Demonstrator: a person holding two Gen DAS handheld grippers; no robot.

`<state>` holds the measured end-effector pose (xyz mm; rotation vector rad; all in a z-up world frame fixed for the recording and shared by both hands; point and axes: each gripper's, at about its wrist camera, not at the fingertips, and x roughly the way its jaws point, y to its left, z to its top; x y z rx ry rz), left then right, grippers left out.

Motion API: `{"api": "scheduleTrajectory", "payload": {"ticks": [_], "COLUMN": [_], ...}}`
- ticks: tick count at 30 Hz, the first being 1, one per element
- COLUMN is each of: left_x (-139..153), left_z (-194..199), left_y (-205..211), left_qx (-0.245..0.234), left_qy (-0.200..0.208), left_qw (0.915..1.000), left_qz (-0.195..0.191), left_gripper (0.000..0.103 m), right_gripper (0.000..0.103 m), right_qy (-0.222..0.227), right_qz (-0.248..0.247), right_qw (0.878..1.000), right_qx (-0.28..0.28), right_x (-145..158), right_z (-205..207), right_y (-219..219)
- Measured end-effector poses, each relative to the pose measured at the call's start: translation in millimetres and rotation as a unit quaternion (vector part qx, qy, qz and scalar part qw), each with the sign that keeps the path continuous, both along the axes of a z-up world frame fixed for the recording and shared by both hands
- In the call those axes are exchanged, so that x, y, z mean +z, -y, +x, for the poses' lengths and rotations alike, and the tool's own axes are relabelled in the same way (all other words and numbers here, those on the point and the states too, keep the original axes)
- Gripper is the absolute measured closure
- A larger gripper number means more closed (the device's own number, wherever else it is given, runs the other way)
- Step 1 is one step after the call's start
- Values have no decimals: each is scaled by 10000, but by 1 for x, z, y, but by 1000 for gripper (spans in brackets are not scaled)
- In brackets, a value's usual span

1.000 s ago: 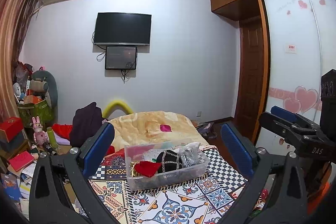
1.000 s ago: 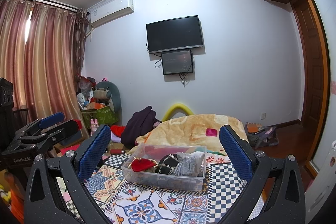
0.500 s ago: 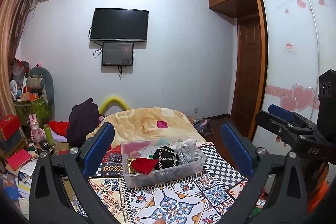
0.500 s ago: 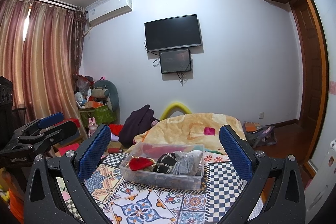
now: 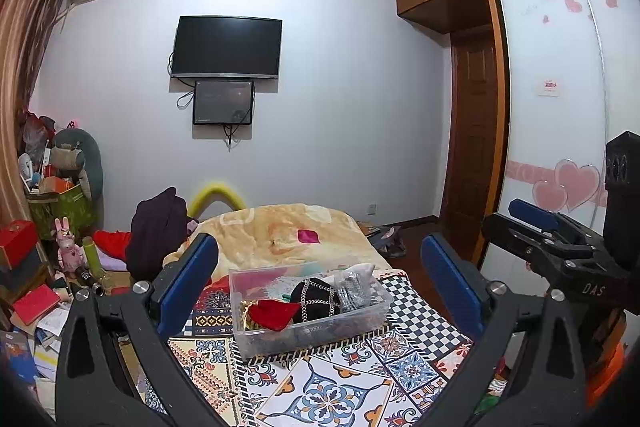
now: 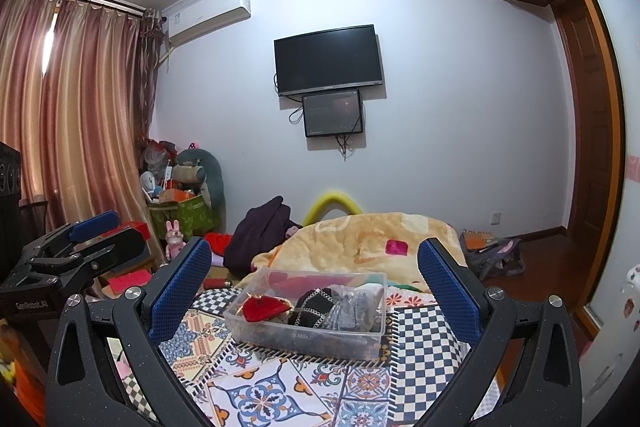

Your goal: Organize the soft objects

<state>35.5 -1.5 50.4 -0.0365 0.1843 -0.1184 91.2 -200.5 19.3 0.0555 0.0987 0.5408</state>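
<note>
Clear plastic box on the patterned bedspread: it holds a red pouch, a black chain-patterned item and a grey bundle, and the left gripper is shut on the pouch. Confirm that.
Not quite. The left gripper is open and holds nothing; the left wrist view shows it well short of the box. The red pouch, black item and grey bundle do lie inside.

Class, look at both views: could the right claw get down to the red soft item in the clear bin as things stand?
Probably yes. The right claw is open and empty, the clear bin has no lid, and the red soft item lies on top near the bin's left end, uncovered.
</note>
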Motion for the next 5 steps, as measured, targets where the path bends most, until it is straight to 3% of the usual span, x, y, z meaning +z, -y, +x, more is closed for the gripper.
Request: {"api": "scheduleTrajectory", "payload": {"ticks": [5], "left_x": [-3], "left_z": [2], "left_y": [0], "left_qx": [33], "left_qy": [-17], "left_qw": [10000], "left_qz": [30], "left_gripper": [0], "right_gripper": [0], "right_qy": [-43], "right_qz": [-13], "right_qw": [10000], "right_qx": [-1], "right_x": [-1], "right_z": [2], "right_y": [0]}}
